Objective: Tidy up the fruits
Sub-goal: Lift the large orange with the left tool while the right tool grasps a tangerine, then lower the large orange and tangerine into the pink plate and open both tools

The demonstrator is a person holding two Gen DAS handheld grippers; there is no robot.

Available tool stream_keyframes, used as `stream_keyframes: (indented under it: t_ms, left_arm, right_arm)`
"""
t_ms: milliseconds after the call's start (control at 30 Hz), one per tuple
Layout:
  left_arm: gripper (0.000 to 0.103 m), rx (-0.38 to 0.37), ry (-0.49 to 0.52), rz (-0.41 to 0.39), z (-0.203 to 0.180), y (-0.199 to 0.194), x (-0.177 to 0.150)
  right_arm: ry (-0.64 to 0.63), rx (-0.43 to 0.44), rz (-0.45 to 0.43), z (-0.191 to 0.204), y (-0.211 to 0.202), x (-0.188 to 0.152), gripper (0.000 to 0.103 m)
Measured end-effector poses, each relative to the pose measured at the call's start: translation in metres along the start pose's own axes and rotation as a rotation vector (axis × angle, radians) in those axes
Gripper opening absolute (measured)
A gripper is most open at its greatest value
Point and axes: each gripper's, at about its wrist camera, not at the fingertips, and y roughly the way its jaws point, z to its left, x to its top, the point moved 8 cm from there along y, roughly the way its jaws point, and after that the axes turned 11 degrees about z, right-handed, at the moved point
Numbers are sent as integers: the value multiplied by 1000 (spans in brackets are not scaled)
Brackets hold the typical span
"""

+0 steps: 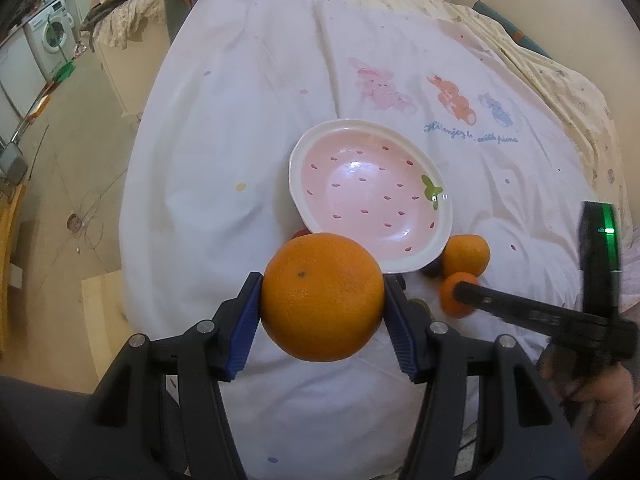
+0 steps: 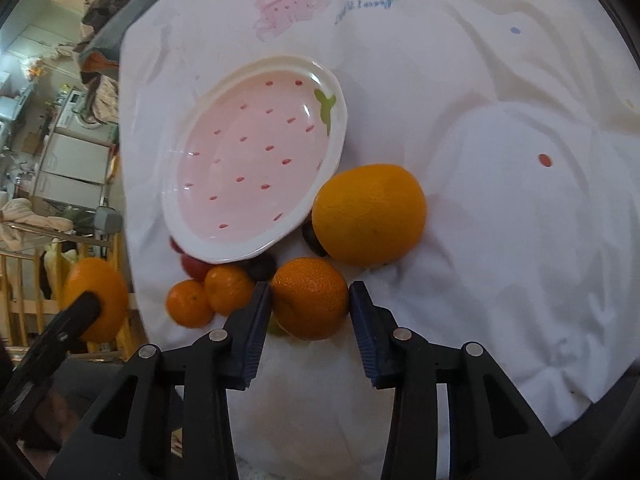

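My left gripper (image 1: 322, 292) is shut on a large orange (image 1: 322, 296) and holds it above the white bedspread, just in front of the pink strawberry-pattern plate (image 1: 304, 148), which holds nothing. That held orange also shows at the left of the right wrist view (image 2: 98, 298). My right gripper (image 2: 310, 300) is shut on a mandarin (image 2: 310, 302) low over the cloth. In the left wrist view the right gripper (image 1: 460, 292) shows with the mandarin (image 1: 452, 300). Another large orange (image 2: 368, 214) lies beside the plate (image 2: 180, 216).
Two small mandarins (image 2: 190, 302) (image 2: 228, 288) and dark red and purple fruits (image 2: 194, 266) lie by the plate's near rim. The white bedspread (image 1: 400, 40) covers the bed; its left edge drops to the floor. A washing machine (image 1: 50, 34) stands far left.
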Motion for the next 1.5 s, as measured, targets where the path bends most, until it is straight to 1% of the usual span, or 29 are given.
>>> stream_keyframes:
  t_ms: [167, 300, 467, 600, 733, 900, 1100, 1333, 1500]
  left_arm:
    - [54, 25, 8, -16, 1, 1, 2]
    - [54, 35, 18, -31, 0, 0, 3]
    - [54, 65, 38, -44, -1, 0, 6]
    - [54, 73, 40, -32, -3, -1, 12]
    - [54, 74, 54, -19, -7, -2, 26]
    - [54, 97, 75, -35, -12, -1, 50]
    - [54, 108, 87, -48, -16, 5, 78]
    - [54, 116, 100, -32, -19, 25, 102]
    - [54, 96, 107, -13, -21, 47, 115]
  right_arm:
    - [-62, 32, -55, 11, -32, 0, 42]
    - [-96, 54, -106, 15, -55, 7, 42]
    - [-128, 65, -152, 16, -68, 21, 42]
    - [-143, 82, -180, 17, -75, 32, 42]
    - [-135, 98, -198, 13, -77, 48, 42]
    - [-147, 102, -212, 13, -78, 64, 42]
    - [-150, 111, -211, 15, -76, 83, 42]
    - [-151, 120, -193, 20, -66, 110, 42]
    - [-163, 113, -159, 28, -47, 132, 42]
